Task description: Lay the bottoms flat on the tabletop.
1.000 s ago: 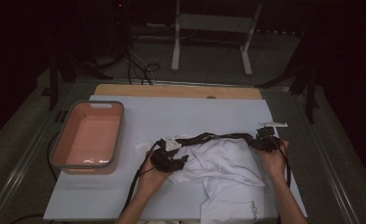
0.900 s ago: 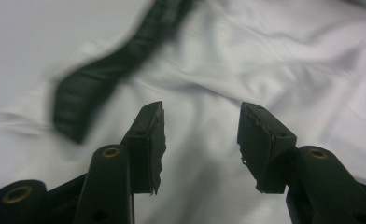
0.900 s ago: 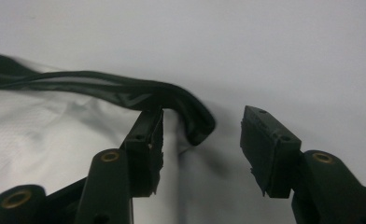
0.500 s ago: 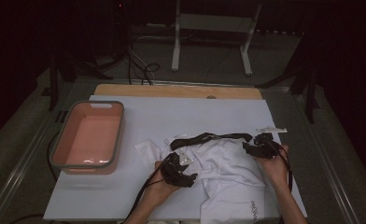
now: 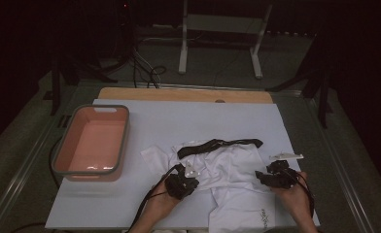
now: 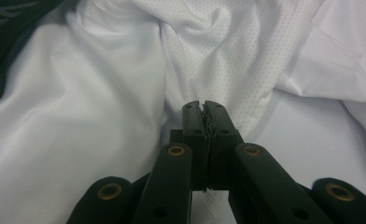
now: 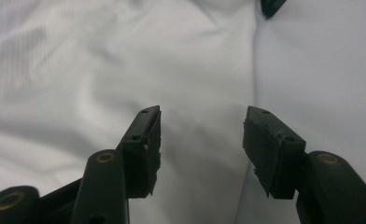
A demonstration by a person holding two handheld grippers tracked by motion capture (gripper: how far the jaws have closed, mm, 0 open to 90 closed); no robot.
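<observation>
A crumpled white shirt (image 5: pixel 227 167) lies on the near half of the table, with a black strip of trim (image 5: pixel 217 144) across its far edge. My left gripper (image 5: pixel 192 178) rests on the shirt's left part. In the left gripper view its jaws (image 6: pixel 203 105) have just been closing and now stand shut, pinching a thin fold of the white mesh fabric (image 6: pixel 204 56). My right gripper (image 5: pixel 262 177) hovers at the shirt's right edge. Its jaws (image 7: pixel 202 116) stand open over smooth white cloth (image 7: pixel 102 70), with nothing pressed between the pads.
A pink tub (image 5: pixel 123 141) with a grey rim stands on the left of the white table cover (image 5: pixel 179 121). A wooden strip (image 5: pixel 179 94) runs along the far edge. Cables trail from both grippers toward the near edge. Metal stand legs (image 5: pixel 183 43) rise beyond the table.
Both hands have drawn toward the near edge of the table. The left gripper slid right onto the shirt. The black trim has shifted and the shirt's left side has spread out.
</observation>
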